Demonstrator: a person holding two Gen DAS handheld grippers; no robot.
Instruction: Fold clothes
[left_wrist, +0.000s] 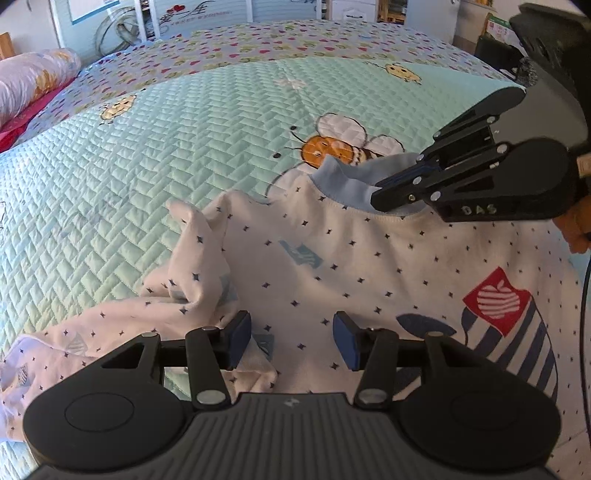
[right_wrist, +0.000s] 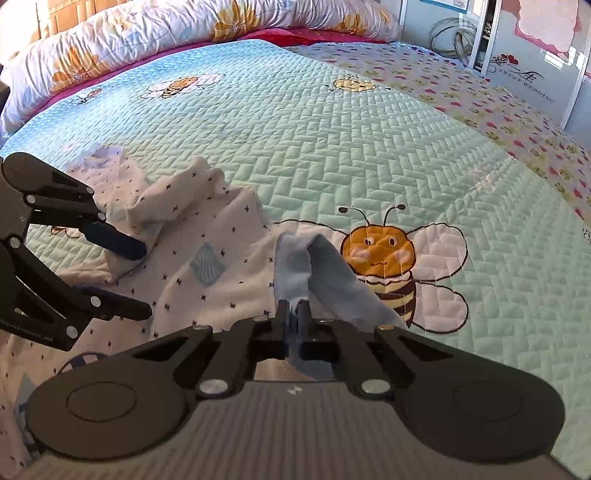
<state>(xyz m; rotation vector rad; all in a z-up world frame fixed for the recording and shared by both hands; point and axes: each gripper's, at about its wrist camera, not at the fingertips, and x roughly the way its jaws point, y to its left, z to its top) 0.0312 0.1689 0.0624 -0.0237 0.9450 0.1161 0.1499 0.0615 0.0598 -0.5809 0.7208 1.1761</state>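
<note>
A bed (right_wrist: 332, 155) carries everything, covered by a quilted mint spread with bee pictures. A white star-dotted shirt (left_wrist: 369, 266) lies rumpled on it, its blue collar by a large bee (right_wrist: 388, 258). A floral duvet (right_wrist: 184, 33) lies rolled along the far edge.

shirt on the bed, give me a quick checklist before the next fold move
1. Right gripper shut on the light blue collar: ok.
2. Left gripper holding cloth: not ok, the jaws stand open over the shirt.
3. Shirt body flat on the quilt: not ok, the collar is lifted and the body wrinkled.
4. Sleeve spread out: not ok, it is bunched and crumpled beside the body.
5. Printed front facing up: ok, the apple patch shows.
6. Hem edge straight: cannot tell, it lies under the grippers.
</note>
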